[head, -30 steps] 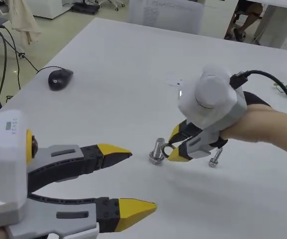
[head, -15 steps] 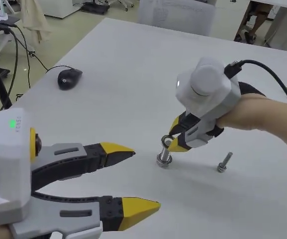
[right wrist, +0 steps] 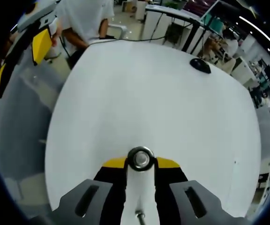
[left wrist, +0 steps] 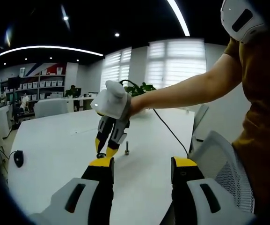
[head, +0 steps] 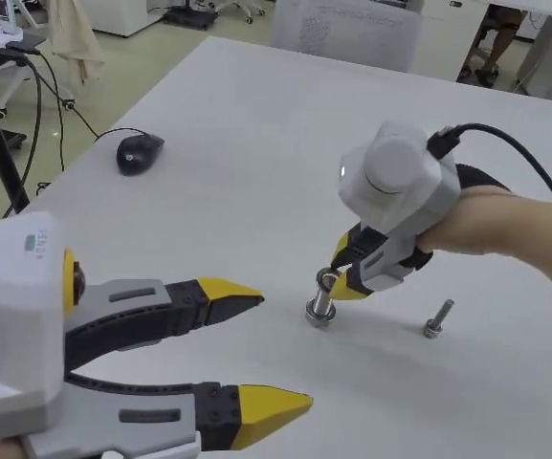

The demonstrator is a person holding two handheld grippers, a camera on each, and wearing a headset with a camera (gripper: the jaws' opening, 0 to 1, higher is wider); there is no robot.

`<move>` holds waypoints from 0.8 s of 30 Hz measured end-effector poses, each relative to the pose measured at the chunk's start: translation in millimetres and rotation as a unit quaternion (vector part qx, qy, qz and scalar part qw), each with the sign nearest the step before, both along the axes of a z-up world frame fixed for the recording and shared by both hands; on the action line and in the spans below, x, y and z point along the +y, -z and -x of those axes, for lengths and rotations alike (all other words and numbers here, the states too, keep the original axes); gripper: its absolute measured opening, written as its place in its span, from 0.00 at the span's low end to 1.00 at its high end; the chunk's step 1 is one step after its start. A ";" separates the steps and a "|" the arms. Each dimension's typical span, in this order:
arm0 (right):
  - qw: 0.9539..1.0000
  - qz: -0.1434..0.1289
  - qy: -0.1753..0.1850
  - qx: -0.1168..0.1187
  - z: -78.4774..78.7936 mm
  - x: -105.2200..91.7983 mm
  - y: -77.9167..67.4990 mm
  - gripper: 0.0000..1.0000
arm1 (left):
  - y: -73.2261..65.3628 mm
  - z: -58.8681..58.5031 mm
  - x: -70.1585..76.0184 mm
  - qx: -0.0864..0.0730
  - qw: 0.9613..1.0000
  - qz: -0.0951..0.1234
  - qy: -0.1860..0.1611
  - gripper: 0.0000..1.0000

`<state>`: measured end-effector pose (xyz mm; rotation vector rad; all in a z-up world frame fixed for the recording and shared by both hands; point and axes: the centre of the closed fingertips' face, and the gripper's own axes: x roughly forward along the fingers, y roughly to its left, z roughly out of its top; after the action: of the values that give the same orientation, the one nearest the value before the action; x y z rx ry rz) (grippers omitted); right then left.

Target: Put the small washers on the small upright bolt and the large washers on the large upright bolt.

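Jaws of the left gripper stand wide apart with nothing between them, low over the near edge of the white table, as they did a second ago. Past them the change is at the right gripper. A second ago it was down low beside the large bolt, with its ring level with the bolt's side. Half a second ago it had risen to the bolt's top. Now it points steeply down with the washer pinched between its yellow tips at the upper end of the bolt. In the right gripper view the washer shows as a bright steel ring gripped on both sides. Grey metal fills its hole, though I cannot tell whether the thread has gone through it. The large bolt stands upright on its head near the middle of the table, grey and shiny, with a wider collar at its foot. The small bolt stands apart to its right, thin and slightly tilted. A second ago it was just beside the right gripper and now it is clear of it. Farther off, a dark mouse lies near the table's left edge.
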<state>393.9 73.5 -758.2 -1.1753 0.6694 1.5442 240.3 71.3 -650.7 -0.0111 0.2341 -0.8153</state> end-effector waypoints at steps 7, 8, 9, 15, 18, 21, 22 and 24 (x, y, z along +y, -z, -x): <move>1.000 0.010 -0.002 0.001 -1.2 1.8 9.1 0.22 | 0.0 0.2 0.9 -0.001 1.000 0.000 -0.001 0.48; 1.000 0.011 -0.002 0.001 -1.1 2.1 10.9 0.22 | 0.2 0.5 1.4 0.000 1.000 0.001 -0.002 0.48; 1.000 0.012 -0.002 0.002 -1.2 2.0 11.6 0.22 | 0.4 0.6 1.7 0.000 1.000 0.001 -0.003 0.48; 1.000 0.015 -0.005 0.006 -4.0 0.8 24.3 0.22 | 3.9 1.3 4.2 0.003 1.000 -0.003 -0.006 0.48; 1.000 0.014 -0.002 0.008 -3.7 0.7 28.2 0.22 | 4.3 1.1 5.3 0.004 1.000 -0.002 -0.009 0.48; 1.000 0.013 0.000 0.010 -4.3 0.3 33.0 0.22 | 5.1 1.1 5.9 0.005 1.000 0.000 -0.011 0.48; 1.000 0.013 0.001 0.011 -4.1 0.3 34.1 0.22 | 5.8 1.2 6.0 0.006 1.000 -0.001 -0.011 0.48; 1.000 0.012 -0.001 0.014 -2.6 0.7 35.3 0.22 | 7.8 1.3 5.7 0.009 1.000 -0.001 -0.011 0.48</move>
<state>396.5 74.2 -793.5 -1.1743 0.7081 1.5597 238.9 77.0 -658.5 -0.0200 0.2519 -0.7937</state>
